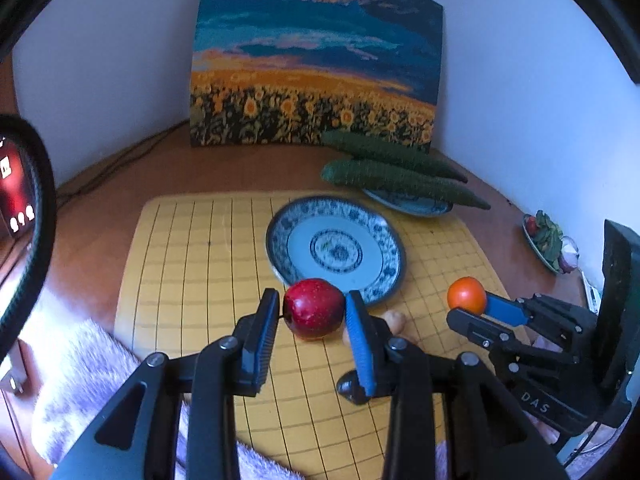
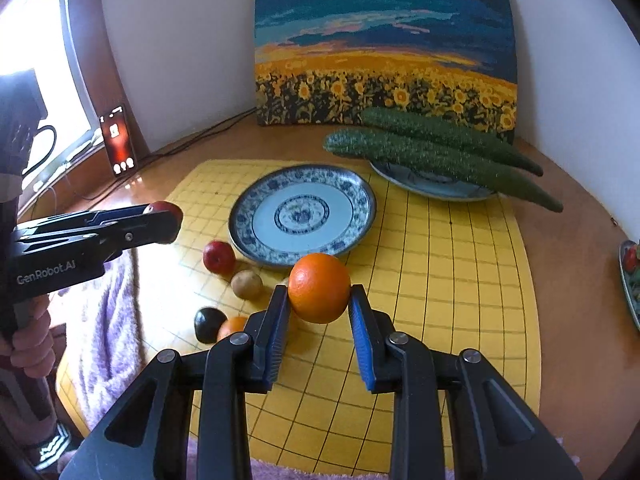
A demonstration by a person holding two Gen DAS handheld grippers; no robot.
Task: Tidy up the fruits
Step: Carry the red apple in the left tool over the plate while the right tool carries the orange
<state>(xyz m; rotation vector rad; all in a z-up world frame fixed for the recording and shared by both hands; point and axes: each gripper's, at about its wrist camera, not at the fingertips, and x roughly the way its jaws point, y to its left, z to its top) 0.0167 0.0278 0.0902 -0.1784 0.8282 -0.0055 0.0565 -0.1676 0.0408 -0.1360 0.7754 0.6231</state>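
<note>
My left gripper (image 1: 313,312) is shut on a red apple (image 1: 314,308), held above the yellow grid mat (image 1: 192,264) just in front of the empty blue-and-white plate (image 1: 336,248). My right gripper (image 2: 319,298) is shut on an orange (image 2: 319,287), also lifted over the mat near the plate (image 2: 302,212). In the left wrist view the right gripper (image 1: 468,304) shows at the right with the orange (image 1: 466,294). In the right wrist view the left gripper (image 2: 164,216) shows at the left with the apple (image 2: 162,207) peeking out.
On the mat (image 2: 440,280) lie a second red apple (image 2: 219,257), a brown kiwi-like fruit (image 2: 247,284), a dark fruit (image 2: 209,323) and another orange (image 2: 233,326). Two cucumbers (image 2: 432,152) rest on a rear plate (image 2: 432,188). A painting (image 2: 384,52), a phone (image 2: 119,140) and a purple towel (image 2: 108,312) surround.
</note>
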